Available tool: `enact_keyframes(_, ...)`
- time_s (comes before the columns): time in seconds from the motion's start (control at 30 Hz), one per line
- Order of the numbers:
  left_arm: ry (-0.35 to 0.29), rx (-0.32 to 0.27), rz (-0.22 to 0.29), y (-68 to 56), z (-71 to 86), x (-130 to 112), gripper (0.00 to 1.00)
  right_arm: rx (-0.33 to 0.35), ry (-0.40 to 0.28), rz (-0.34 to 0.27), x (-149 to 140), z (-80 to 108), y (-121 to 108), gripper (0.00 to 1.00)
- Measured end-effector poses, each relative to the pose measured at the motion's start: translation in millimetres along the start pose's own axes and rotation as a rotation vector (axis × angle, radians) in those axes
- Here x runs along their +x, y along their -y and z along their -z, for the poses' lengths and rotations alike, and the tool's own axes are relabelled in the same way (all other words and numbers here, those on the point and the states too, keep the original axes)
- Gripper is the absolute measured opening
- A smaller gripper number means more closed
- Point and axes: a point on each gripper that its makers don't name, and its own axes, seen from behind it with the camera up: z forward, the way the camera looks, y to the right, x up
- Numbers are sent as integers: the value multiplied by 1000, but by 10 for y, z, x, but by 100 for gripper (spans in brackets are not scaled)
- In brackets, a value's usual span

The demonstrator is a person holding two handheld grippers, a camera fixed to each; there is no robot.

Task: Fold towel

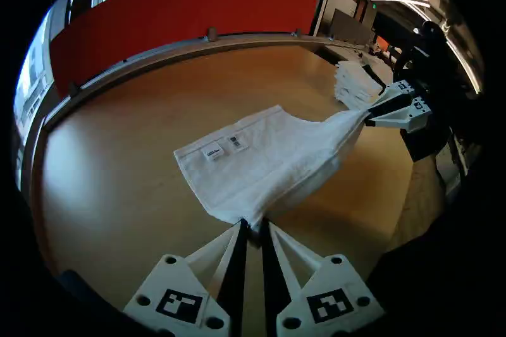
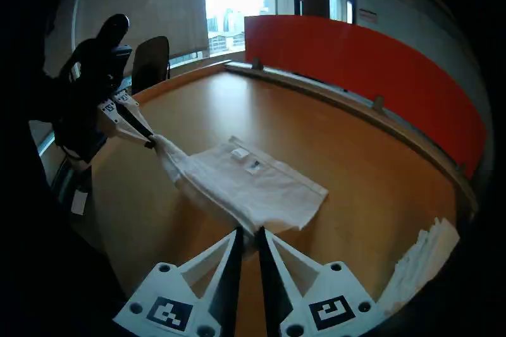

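Note:
A white towel lies partly spread on the wooden table, with small labels on its upper face. My left gripper is shut on one near corner, pinching the cloth between its fingertips. My right gripper is seen farther off, shut on the other near corner, which is lifted off the table. In the right gripper view the towel runs from my right gripper, shut on its corner, to the left gripper at the far left, where a dark-sleeved person holds it.
A stack of folded white towels sits at the table's far right, seen also as towels at lower right. A red partition runs along the table's far edge. An office chair stands by the window.

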Motion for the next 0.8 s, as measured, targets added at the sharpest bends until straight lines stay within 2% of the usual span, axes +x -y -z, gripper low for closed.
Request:
enact_keyframes(0.5, -2, -15, 1, -106, 126, 4, 15, 15, 8, 13, 18, 169, 72, 17)
enact_keyframes(0.8, -12, -6, 10, -72, 90, 41, 15, 18, 12, 22, 28, 156, 57, 17)
